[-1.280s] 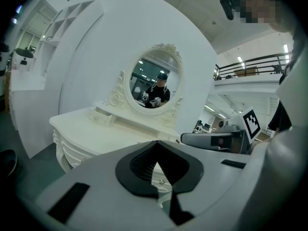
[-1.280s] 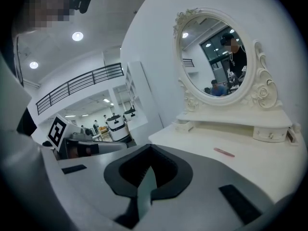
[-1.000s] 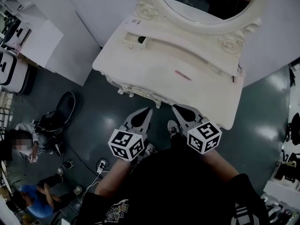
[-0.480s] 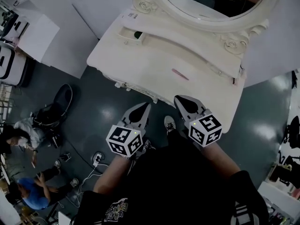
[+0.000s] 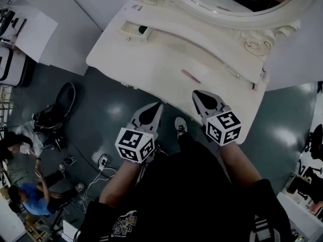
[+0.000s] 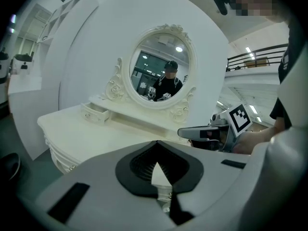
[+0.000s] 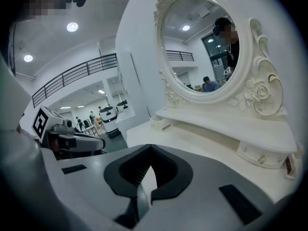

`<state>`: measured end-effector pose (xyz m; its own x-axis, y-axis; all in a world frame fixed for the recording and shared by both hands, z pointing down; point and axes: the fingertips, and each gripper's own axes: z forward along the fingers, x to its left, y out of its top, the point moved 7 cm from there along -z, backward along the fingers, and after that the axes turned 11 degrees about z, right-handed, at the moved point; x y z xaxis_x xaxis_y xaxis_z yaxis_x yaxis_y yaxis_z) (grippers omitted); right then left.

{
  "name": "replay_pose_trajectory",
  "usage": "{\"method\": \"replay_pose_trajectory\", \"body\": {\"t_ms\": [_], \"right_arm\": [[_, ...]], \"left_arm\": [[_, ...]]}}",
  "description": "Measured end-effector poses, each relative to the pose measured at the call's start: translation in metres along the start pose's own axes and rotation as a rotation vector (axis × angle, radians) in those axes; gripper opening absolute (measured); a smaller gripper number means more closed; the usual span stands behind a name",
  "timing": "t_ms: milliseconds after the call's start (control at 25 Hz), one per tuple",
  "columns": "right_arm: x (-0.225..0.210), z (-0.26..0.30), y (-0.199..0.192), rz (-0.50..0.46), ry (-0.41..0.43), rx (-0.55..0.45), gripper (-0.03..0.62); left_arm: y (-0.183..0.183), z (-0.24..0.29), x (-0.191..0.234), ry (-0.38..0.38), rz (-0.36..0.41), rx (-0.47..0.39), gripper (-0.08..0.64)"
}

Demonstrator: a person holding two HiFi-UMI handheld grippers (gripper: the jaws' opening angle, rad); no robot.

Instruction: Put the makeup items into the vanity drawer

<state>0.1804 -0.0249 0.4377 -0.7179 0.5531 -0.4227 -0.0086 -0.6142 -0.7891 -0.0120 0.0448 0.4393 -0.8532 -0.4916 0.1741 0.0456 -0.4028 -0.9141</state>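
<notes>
A white vanity (image 5: 151,59) with an oval mirror (image 5: 227,4) fills the top of the head view. A thin pink makeup stick (image 5: 191,76) lies on its top. The small left drawer (image 5: 135,30) stands open with something dark inside; it also shows in the left gripper view as the same drawer (image 6: 96,113). My left gripper (image 5: 158,105) is shut and empty, just short of the vanity's front edge. My right gripper (image 5: 198,93) is shut and empty, its tip over the front edge near the pink stick.
A second small drawer (image 7: 260,154) sits at the vanity's right end, with a reddish item (image 5: 254,86) beside it. On the floor at left are two people (image 5: 28,200), a black bag (image 5: 55,117), a power strip with cables (image 5: 103,161) and white cabinets (image 5: 25,29).
Both grippers have moved forward towards the vanity. The right tip now reaches over the tabletop's front edge. Both stay shut.
</notes>
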Motion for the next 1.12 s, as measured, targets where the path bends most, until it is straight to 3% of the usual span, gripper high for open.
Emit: {"method": "replay_pose_trajectory", "body": {"t_ms": [480,560,680,1120], "right_arm": [[-0.083,0.051,-0.016,-0.122,-0.057,0.200,0.032],[-0.091,0.063,-0.020,-0.160,-0.059,0.245,0.039],[-0.103,0.082,-0.028,-0.200,-0.057,0.323,0.101],[-0.126,0.118,-0.047,-0.251,-0.071,0.474,0.103]], "left_arm": [[-0.014,0.051,-0.003,0.019,0.008,0.067,0.000],[-0.016,0.056,-0.002,0.024,0.002,0.076,0.000],[-0.019,0.062,0.001,0.036,-0.016,0.087,0.000],[-0.025,0.060,0.009,0.083,-0.060,0.097,0.000]]}}
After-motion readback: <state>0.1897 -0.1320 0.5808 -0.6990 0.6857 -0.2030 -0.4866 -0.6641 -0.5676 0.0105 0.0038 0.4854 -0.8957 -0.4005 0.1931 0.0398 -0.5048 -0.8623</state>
